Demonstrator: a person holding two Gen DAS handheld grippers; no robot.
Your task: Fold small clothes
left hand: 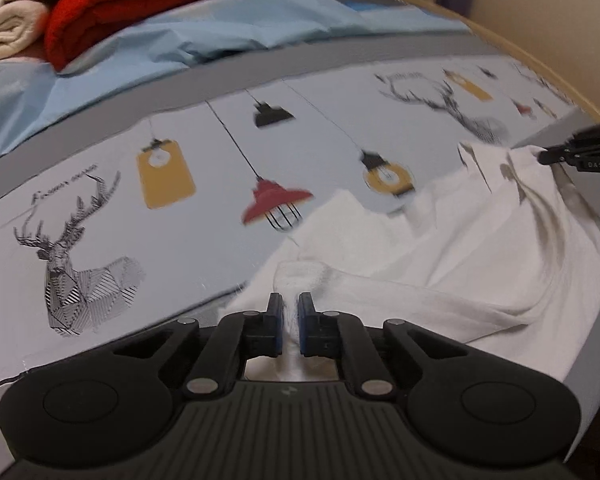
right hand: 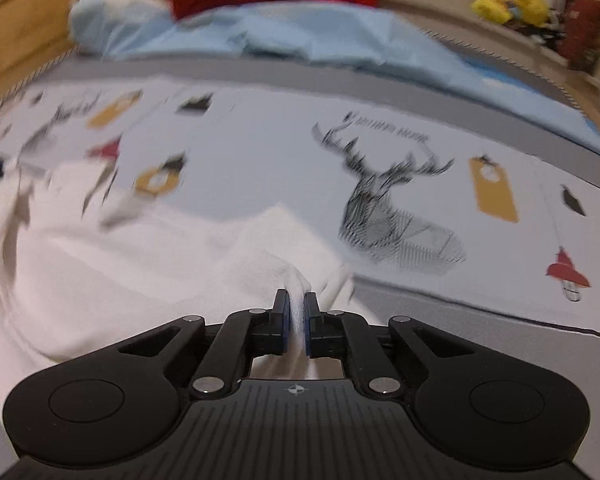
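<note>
White garment, small, lying crumpled on the printed bed sheet: I am pinching one edge in the left gripper and another in the right gripper, jaws pressed on cloth, likely for spreading it flat.

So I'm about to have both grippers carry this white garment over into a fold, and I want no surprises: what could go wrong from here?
1. Both the left gripper and right gripper pinch only a thin edge of the white garment, so the fabric might slip out.
2. The cloth sags and bunches between them, so the fold may land creased.
3. The printed sheet underneath could drag and wrinkle.
</note>
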